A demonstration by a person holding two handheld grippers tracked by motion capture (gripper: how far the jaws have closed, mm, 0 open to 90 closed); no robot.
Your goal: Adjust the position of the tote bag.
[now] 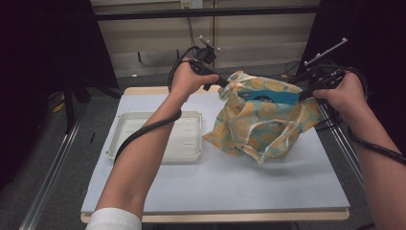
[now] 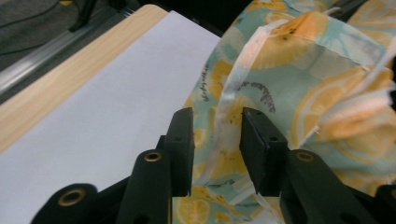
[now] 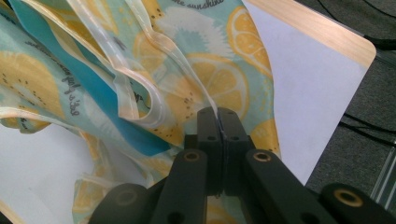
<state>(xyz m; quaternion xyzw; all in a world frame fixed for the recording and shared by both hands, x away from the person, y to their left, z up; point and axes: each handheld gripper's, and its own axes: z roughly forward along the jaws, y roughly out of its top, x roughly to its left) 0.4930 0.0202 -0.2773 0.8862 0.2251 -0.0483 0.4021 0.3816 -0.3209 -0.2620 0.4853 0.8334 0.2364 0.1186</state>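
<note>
A fabric bag (image 1: pixel 261 120) printed with lemon slices stands on the white table mat (image 1: pixel 215 187), its mouth held up. My left gripper (image 1: pixel 224 84) is at the bag's left rim. In the left gripper view the jaws stand apart around the pale hem of the bag (image 2: pixel 299 79), and the pads of the left gripper (image 2: pixel 217 116) do not press it. My right gripper (image 1: pixel 304 96) holds the right rim. In the right gripper view the right gripper (image 3: pixel 218 112) is shut on the hem of the bag (image 3: pixel 187 70). A blue flat item (image 1: pixel 268 97) shows inside the bag's mouth.
A white ribbed tray (image 1: pixel 191 115) lies on the mat left of the bag, under my left forearm. The wooden table edge (image 1: pixel 239 216) runs along the front. Metal rails flank the table on both sides, and dark curtains hang behind.
</note>
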